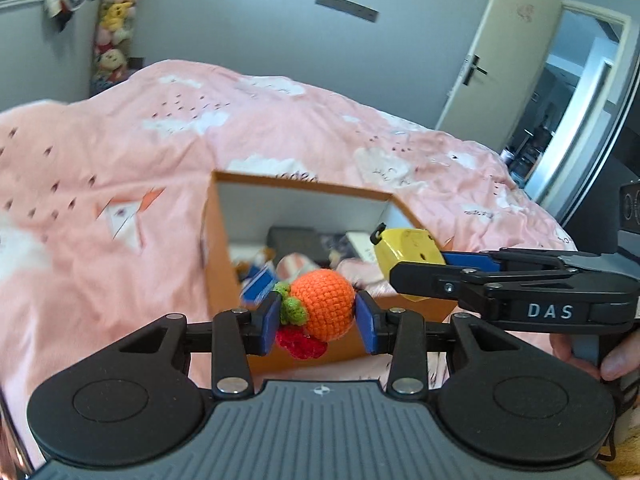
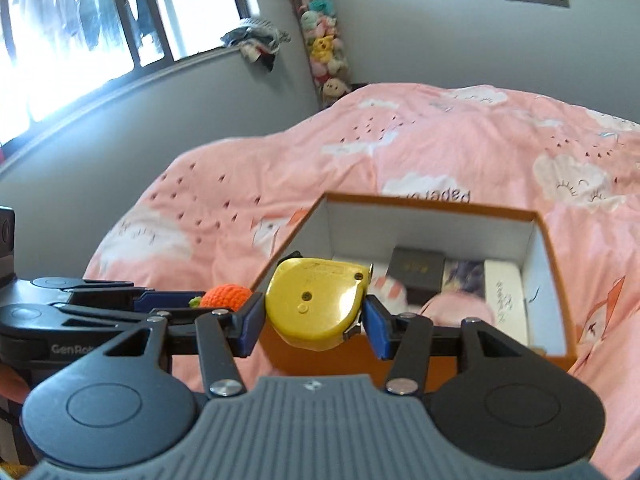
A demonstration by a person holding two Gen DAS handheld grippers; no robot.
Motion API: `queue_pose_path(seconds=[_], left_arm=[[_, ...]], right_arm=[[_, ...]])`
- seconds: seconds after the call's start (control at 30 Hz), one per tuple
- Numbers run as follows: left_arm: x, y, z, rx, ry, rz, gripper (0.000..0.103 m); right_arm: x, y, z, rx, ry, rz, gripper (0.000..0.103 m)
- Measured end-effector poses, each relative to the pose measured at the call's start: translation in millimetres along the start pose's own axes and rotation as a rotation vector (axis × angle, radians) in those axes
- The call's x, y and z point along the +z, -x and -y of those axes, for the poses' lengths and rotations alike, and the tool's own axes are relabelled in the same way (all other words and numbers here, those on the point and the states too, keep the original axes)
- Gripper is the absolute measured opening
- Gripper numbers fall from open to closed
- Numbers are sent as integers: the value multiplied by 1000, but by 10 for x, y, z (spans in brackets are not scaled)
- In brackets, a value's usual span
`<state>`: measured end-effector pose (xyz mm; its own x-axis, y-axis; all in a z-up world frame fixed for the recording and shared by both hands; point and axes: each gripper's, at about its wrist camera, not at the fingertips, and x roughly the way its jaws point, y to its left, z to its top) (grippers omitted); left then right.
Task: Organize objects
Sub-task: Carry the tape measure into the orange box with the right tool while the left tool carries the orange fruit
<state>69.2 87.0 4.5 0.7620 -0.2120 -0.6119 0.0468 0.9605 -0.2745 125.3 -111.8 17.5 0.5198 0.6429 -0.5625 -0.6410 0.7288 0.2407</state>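
Bright window (image 2: pixel 72 36) glare — blurred, fisheye-warped edges.

Box (image 2: pixel 552 240) open on top, floor crowded.

"DAS" stands in pale letters on the right gripper (image 1: pixel 404 276) body. "GenRob", cut off, shows on the left gripper (image 2: pixel 224 300). The duvet (image 2: pixel 440 140) print reads "paper", upside down.

box (image 2: pixel 554 248) orange, white inside | tape measure (image 2: pixel 316 304) yellow | duvet (image 1: pixel 120 152) pink, white clouds
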Motion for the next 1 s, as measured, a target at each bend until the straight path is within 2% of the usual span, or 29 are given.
queue_pose_path(seconds=[0.2, 0.33, 0.47, 0.6, 0.8, 1.0], left_arm=[[462, -341, -16, -41, -98, -61, 46], [706, -691, -49, -34, -197, -141, 46], [845, -1059, -11, -5, -339, -214, 46], [838, -1408, 13, 32, -441, -313, 46], [872, -1939, -49, 105, -475, -407, 46], [834, -2246, -55, 150, -559, -464, 47]], right_arm=[[291, -185, 246, -16, -40, -4, 55], [434, -493, 445, -26, -71, -54, 55], [510, -825, 633, -37, -95, -115, 55], [551, -1048, 761, -49, -108, -147, 55], [543, -1271, 878, -42, -96, -188, 55], [538, -1442, 1002, -57, -84, -215, 55]])
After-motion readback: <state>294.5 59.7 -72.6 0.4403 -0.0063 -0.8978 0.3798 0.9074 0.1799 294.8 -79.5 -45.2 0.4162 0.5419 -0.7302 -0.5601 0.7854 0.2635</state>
